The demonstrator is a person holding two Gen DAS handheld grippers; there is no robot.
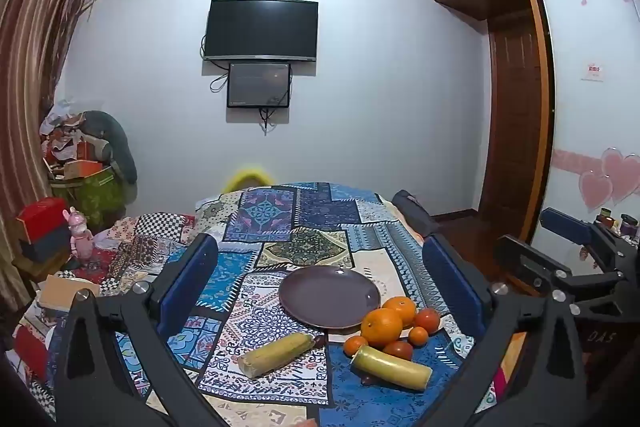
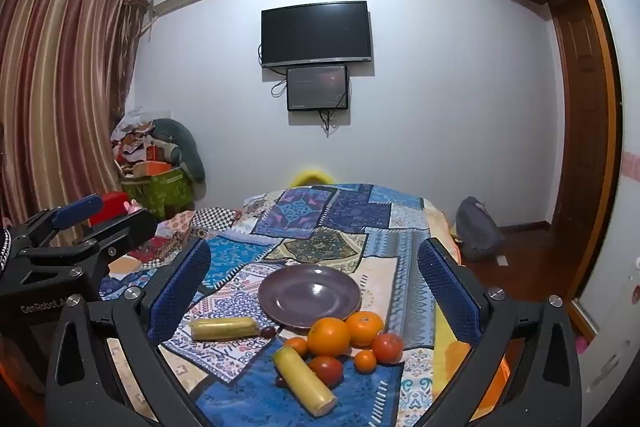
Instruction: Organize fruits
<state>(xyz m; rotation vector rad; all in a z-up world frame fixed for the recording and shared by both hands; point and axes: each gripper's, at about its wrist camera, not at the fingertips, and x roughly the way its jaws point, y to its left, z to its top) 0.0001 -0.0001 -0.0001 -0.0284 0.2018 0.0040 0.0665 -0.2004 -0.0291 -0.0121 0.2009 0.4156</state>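
An empty purple plate lies on a patchwork cloth. In front of it sits a cluster of fruit: two large oranges, small tangerines and red tomatoes. Two wrapped corn cobs lie near them, one to the left, one in front. My left gripper is open and empty above the cloth. My right gripper is open and empty. Each gripper shows at the other view's edge.
The patchwork cloth covers a bed-like surface that ends toward a wall with a TV. Boxes and clutter stand at the left by a curtain. A wardrobe and wooden floor are at the right, with a grey bag.
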